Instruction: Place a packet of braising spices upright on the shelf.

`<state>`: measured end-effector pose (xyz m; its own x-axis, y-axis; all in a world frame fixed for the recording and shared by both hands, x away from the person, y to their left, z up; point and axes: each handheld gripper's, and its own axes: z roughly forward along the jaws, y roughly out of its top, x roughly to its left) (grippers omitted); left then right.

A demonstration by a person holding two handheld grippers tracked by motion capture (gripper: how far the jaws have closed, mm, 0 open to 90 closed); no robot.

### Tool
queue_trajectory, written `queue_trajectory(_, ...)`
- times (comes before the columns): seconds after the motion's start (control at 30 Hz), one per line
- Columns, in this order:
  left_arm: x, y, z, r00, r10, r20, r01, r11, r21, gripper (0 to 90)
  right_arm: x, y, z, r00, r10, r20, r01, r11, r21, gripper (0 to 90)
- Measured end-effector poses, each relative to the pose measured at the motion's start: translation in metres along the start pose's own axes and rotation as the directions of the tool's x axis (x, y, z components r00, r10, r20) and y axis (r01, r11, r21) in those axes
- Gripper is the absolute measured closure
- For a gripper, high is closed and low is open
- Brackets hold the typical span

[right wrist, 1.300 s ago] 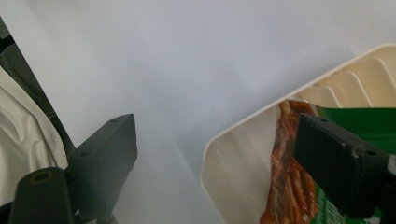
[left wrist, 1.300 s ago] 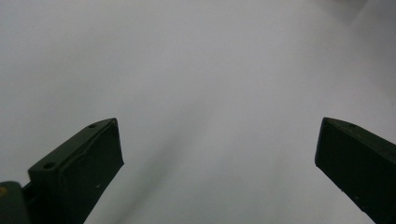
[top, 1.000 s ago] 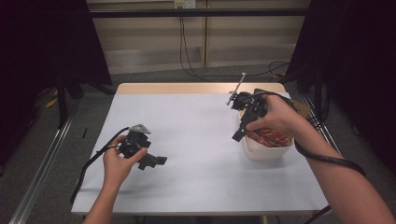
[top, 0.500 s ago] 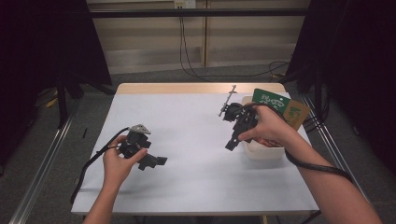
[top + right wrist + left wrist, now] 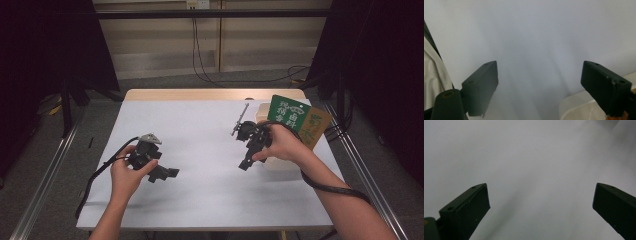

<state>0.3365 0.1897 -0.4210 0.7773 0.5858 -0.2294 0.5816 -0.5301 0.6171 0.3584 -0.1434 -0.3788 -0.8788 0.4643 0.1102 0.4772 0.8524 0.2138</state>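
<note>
My left gripper (image 5: 162,174) rests low over the white table top (image 5: 200,200) at the front left, held in a hand, its jaws pointing right. In the left gripper view it (image 5: 540,195) stands open over bare white surface. Right of the middle, my right gripper (image 5: 247,159) points down and left, just off the left side of a white tub (image 5: 275,164). Its jaws (image 5: 539,72) stand wide open with nothing between them, and the tub's rim (image 5: 579,105) lies at the lower right. A green printed packet (image 5: 289,114) stands up behind the right hand.
A tan packet (image 5: 316,129) leans behind the green one at the table's right edge. A thin metal rod (image 5: 241,119) sticks up from the right gripper. Cables trail from both grippers. A wooden strip (image 5: 210,94) runs along the far edge.
My right gripper has come down and to the left, away from above the tub, uncovering the green packet. The left gripper has stayed where it was.
</note>
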Motion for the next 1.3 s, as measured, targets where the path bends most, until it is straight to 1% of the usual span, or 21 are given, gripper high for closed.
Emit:
queue_trajectory(0.13, 0.0, 0.0, 0.001, 1.0, 0.0, 0.001, 0.0, 1.0, 0.0, 0.6, 0.002, -0.004, 0.01, 0.9999, 0.007, -0.014, -0.007, 1.0, 0.0, 14.1)
queue_trajectory(0.17, 0.0, 0.0, 0.001, 1.0, 0.0, 0.003, 0.0, 1.0, 0.0, 0.5, 0.002, -0.004, 0.011, 1.0, -0.001, -0.007, 0.001, 1.0, -0.001, 14.1)
queue_trajectory(0.2, 0.0, 0.0, 0.001, 1.0, 0.001, -0.001, -0.001, 1.0, 0.003, 0.6, 0.003, -0.005, 0.013, 0.9999, 0.01, -0.005, -0.01, 0.9999, 0.005, 14.1)
queue_trajectory(0.3, 0.0, 0.0, 0.001, 1.0, 0.0, -0.002, 0.0, 1.0, 0.004, 0.5, 0.004, -0.008, 0.022, 0.9999, -0.002, -0.014, 0.002, 1.0, 0.007, 14.5)
queue_trajectory(0.37, 0.0, 0.0, 0.002, 1.0, -0.001, -0.001, 0.001, 1.0, 0.001, 0.5, 0.005, -0.008, 0.024, 0.9999, 0.005, -0.013, -0.005, 1.0, 0.008, 14.4)
queue_trajectory(0.5, 0.0, 0.0, 0.002, 1.0, 0.001, -0.004, -0.001, 1.0, 0.002, 0.5, 0.006, -0.01, 0.032, 0.9997, -0.003, -0.024, 0.003, 1.0, 0.002, 14.3)
queue_trajectory(0.53, -0.001, 0.0, 0.002, 1.0, 0.001, -0.004, -0.001, 1.0, 0.002, 0.5, 0.007, -0.011, 0.034, 0.9997, 0.008, -0.021, -0.008, 1.0, 0.002, 14.3)
queue_trajectory(0.57, -0.001, 0.0, 0.002, 1.0, 0.002, -0.003, -0.002, 1.0, 0.001, 0.6, 0.007, -0.011, 0.036, 0.9998, 0.001, -0.018, -0.001, 1.0, 0.003, 14.3)
queue_trajectory(0.6, 0.0, 0.0, 0.002, 1.0, 0.003, 0.001, -0.003, 1.0, 0.008, 0.6, 0.008, -0.011, 0.037, 0.9996, 0.014, -0.024, -0.014, 0.9999, 0.008, 14.3)
queue_trajectory(0.63, -0.001, 0.0, 0.002, 1.0, 0.004, -0.006, -0.004, 1.0, 0.005, 0.5, 0.007, -0.012, 0.039, 0.9997, -0.002, -0.024, 0.002, 1.0, -0.001, 14.3)
queue_trajectory(0.7, 0.0, 0.0, 0.002, 1.0, 0.006, 0.003, -0.006, 0.9999, 0.011, 0.5, 0.007, -0.012, 0.041, 0.9995, -0.002, -0.03, 0.002, 1.0, 0.006, 14.3)
queue_trajectory(0.73, -0.001, 0.0, 0.002, 1.0, 0.006, 0.001, -0.006, 0.9999, 0.011, 0.5, 0.007, -0.013, 0.042, 0.9995, -0.007, -0.031, 0.007, 1.0, 0.002, 14.3)
queue_trajectory(0.77, -0.001, 0.0, 0.002, 1.0, 0.006, 0.002, -0.006, 0.9999, 0.011, 0.6, 0.008, -0.013, 0.043, 0.9995, 0.002, -0.032, -0.002, 1.0, 0.001, 14.3)
queue_trajectory(0.83, -0.001, 0.0, 0.002, 1.0, 0.006, 0.002, -0.006, 0.9999, 0.011, 0.5, 0.007, -0.014, 0.045, 0.9995, -0.006, -0.031, 0.006, 1.0, -0.005, 14.4)
queue_trajectory(0.87, -0.001, 0.0, 0.002, 1.0, 0.006, 0.002, -0.006, 0.9999, 0.011, 0.5, 0.008, -0.014, 0.047, 0.9996, 0.005, -0.029, -0.005, 1.0, -0.004, 14.3)
queue_trajectory(0.9, -0.001, 0.0, 0.002, 1.0, 0.006, 0.002, -0.006, 0.9999, 0.011, 0.5, 0.008, -0.015, 0.048, 0.9996, 0.004, -0.03, -0.004, 1.0, 0.0, 14.3)
queue_trajectory(1.03, -0.001, 0.0, 0.003, 1.0, 0.008, 0.005, -0.008, 0.9999, 0.013, 0.5, 0.009, -0.016, 0.052, 0.9993, 0.001, -0.038, -0.001, 0.9999, -0.014, 14.5)
queue_trajectory(1.07, -0.001, 0.0, 0.003, 1.0, 0.009, 0.002, -0.009, 0.9999, 0.013, 0.6, 0.01, -0.016, 0.053, 0.9995, 0.005, -0.033, -0.005, 0.9999, -0.014, 14.6)
queue_trajectory(1.1, -0.001, -0.001, 0.003, 1.0, 0.01, 0.001, -0.01, 0.9999, 0.014, 0.5, 0.009, -0.017, 0.054, 0.9997, -0.009, -0.024, 0.009, 0.9999, -0.011, 14.5)
queue_trajectory(1.13, -0.001, -0.001, 0.003, 1.0, 0.009, 0.001, -0.009, 0.9999, 0.014, 0.6, 0.011, -0.017, 0.055, 0.9997, 0.0, -0.026, -0.001, 0.9998, -0.018, 14.6)
queue_trajectory(1.3, -0.001, -0.001, 0.004, 0.9999, 0.01, 0.002, -0.01, 0.9998, 0.016, 0.5, 0.013, -0.02, 0.06, 0.9997, -0.002, -0.023, 0.001, 0.9997, -0.023, 14.5)
